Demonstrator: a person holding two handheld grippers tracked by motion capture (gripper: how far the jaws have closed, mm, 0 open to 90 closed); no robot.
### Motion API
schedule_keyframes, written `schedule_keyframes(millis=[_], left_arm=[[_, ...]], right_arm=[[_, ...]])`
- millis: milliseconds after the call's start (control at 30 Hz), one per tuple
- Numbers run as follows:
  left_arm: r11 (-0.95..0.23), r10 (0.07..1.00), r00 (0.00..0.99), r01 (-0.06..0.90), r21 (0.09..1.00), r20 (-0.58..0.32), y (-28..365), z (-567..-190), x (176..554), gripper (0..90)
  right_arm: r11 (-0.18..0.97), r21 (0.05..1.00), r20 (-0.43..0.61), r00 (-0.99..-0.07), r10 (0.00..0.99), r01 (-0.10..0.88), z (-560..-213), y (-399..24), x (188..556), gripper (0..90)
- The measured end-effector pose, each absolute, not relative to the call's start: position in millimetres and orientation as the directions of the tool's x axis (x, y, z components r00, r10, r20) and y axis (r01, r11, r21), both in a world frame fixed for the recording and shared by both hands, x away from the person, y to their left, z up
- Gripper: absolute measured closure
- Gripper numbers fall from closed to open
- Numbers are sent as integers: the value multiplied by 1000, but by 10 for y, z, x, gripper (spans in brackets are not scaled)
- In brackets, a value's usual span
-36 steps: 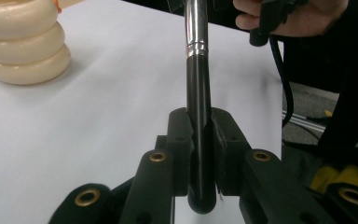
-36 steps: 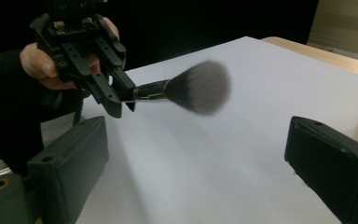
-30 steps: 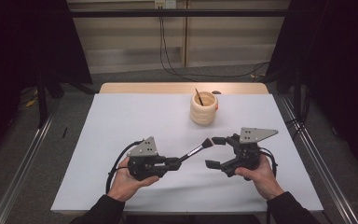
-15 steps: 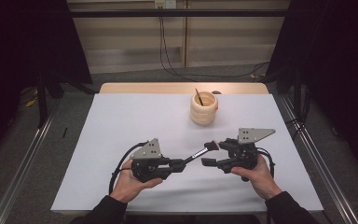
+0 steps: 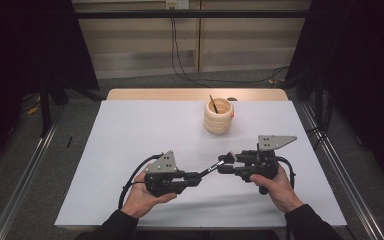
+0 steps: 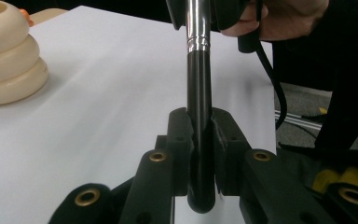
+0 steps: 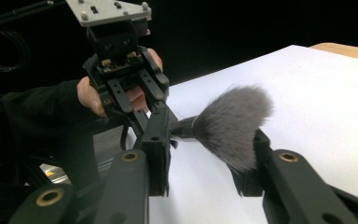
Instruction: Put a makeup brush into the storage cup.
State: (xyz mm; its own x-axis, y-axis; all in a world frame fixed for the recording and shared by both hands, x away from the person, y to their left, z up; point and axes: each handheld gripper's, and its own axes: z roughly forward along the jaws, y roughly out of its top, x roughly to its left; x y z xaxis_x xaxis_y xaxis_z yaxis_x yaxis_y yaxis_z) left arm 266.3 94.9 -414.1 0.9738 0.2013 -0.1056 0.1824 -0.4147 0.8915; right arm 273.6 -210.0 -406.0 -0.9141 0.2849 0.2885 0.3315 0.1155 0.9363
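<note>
A makeup brush [image 5: 208, 170] with a black handle, silver ferrule and grey fluffy head spans the gap between my two grippers above the white table [image 5: 130, 130]. My left gripper [image 5: 198, 176] is shut on the handle's end, and the left gripper view shows the black handle [image 6: 199, 84] clamped between its pads [image 6: 200, 135]. My right gripper [image 5: 223, 165] faces it from the right. Its jaws have just been closing, and the grey brush head [image 7: 233, 123] now sits pinched between the pads of the right gripper [image 7: 205, 158].
A cream ribbed holder [image 5: 218, 116] with a dark stick [image 5: 213, 104] in it stands at the back of the table, also at the upper left in the left gripper view [image 6: 9, 56]. Metal rails [image 5: 340, 165] run along both table sides.
The right gripper shifted left onto the brush tip and its wide-open jaws closed around the head. The left gripper kept its hold and moved slightly right.
</note>
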Motion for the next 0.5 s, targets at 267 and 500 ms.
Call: schedule_keyframes(millis=[267, 500], left_arm=[[-443, 201, 976, 166, 881, -83, 908, -4208, 2660, 788], [-427, 212, 972, 185, 885, -100, 914, -4265, 2686, 754]], right_arm=[[122, 931, 305, -917, 256, 344, -4062, -2105, 2746, 741], [147, 924, 313, -918, 242, 354, -4050, -2089, 2740, 764]])
